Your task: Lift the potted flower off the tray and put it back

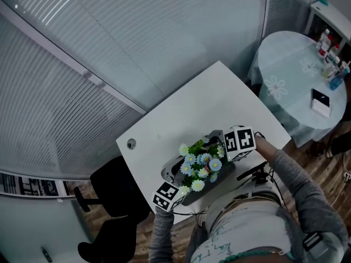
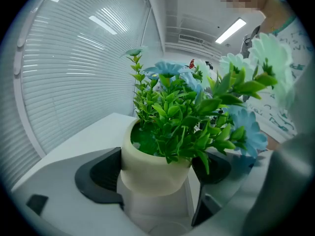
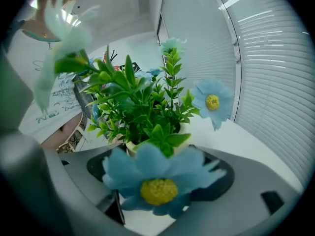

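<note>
Left gripper: jaws clamped on potted flower, pads pressing both flanks of its pot, low under foliage so we crush no leaves; right gripper: jaws likewise closed on pot from opposite side, blue bloom screening part of contact; two-sided hold keeps plant upright; below jaws, tray on white table; whether pot clears tray, we cannot tell.

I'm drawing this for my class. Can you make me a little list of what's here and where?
flowers: blue and white, green leaves, in a cream pot
left tool: closed on the pot's sides
right tool: around the pot; a blue flower hides its grip
tray: grey, under the flowers
table: white
</note>
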`<state>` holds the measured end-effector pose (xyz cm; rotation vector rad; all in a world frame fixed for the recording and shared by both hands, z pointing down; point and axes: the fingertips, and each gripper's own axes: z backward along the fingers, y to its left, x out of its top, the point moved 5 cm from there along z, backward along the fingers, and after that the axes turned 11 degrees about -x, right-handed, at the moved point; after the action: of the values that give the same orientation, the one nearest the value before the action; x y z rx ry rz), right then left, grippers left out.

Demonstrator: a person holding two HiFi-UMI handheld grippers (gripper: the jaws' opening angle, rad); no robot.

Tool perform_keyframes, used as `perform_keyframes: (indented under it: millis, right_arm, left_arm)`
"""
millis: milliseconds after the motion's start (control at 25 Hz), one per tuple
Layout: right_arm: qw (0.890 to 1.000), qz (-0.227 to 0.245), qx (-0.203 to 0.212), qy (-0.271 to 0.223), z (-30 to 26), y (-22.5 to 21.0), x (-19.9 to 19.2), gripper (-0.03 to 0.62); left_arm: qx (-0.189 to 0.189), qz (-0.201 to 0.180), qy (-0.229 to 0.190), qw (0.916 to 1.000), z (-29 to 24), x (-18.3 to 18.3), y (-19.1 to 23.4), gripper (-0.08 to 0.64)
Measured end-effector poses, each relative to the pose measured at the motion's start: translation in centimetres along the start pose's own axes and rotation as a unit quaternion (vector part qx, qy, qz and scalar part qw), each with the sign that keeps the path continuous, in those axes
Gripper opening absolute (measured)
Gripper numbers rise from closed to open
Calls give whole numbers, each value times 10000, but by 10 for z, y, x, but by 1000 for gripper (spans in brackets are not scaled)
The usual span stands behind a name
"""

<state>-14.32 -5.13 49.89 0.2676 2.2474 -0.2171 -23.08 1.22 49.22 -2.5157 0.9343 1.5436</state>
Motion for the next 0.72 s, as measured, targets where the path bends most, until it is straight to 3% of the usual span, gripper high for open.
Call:
perform_keyframes:
  millis: [720]
  right_arm:
    - [9999,-7,4,-118,41,-7,41,373]
  left_arm:
    - [158,-126,-125,9997,24,55,-8,443]
